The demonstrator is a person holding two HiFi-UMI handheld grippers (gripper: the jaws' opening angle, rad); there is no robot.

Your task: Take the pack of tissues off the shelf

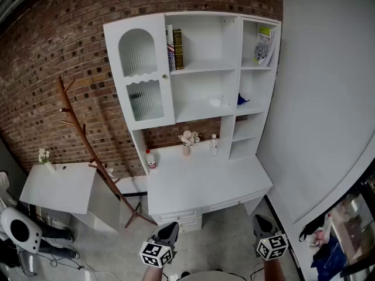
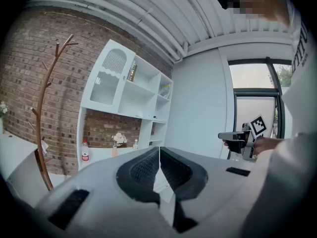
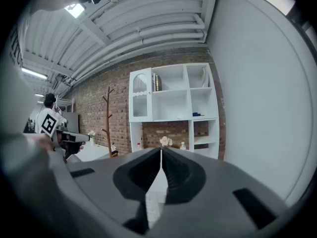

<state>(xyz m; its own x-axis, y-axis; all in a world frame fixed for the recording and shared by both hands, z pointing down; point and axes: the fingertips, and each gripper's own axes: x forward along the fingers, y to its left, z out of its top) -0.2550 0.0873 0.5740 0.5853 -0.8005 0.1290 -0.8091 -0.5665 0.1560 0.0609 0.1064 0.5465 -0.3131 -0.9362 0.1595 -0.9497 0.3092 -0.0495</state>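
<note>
Tissues [image 1: 215, 102] apparently the low pale pack on the middle shelf, toward its right end; too small to be sure. Well apart from both grippers.

Behind everything, brick wall [image 1: 70, 34], with a plain white wall to the right. Against the brick, white shelf unit [image 1: 202, 69]: arched ribbed-glass door [image 1: 139, 75] at left, open bays in the middle, narrower bays at right. Below it, white desk [image 1: 199, 183] with drawers under the top. Left of the desk, brown coat stand [image 1: 88, 145], leaning in the head view. Further left, white side table [image 1: 58, 186].

Low in the head view, left gripper [image 1: 170, 226] and right gripper [image 1: 262, 220], side by side, aimed at the desk and held short of its front edge. Left gripper: jaws pressed together along their length, nothing between. Right gripper: jaws likewise closed tip to tip, empty.

On the top shelf, books [image 1: 177, 48] upright beside the door. In the top right bay, magazines [image 1: 265, 44], leaning. Just right of the pale pack, in the next bay, blue thing [image 1: 242, 100]. On the desk's back edge, red-capped bottle [image 1: 150, 160], flowers [image 1: 188, 138] in a small vase, clear bottle [image 1: 214, 144].
</note>
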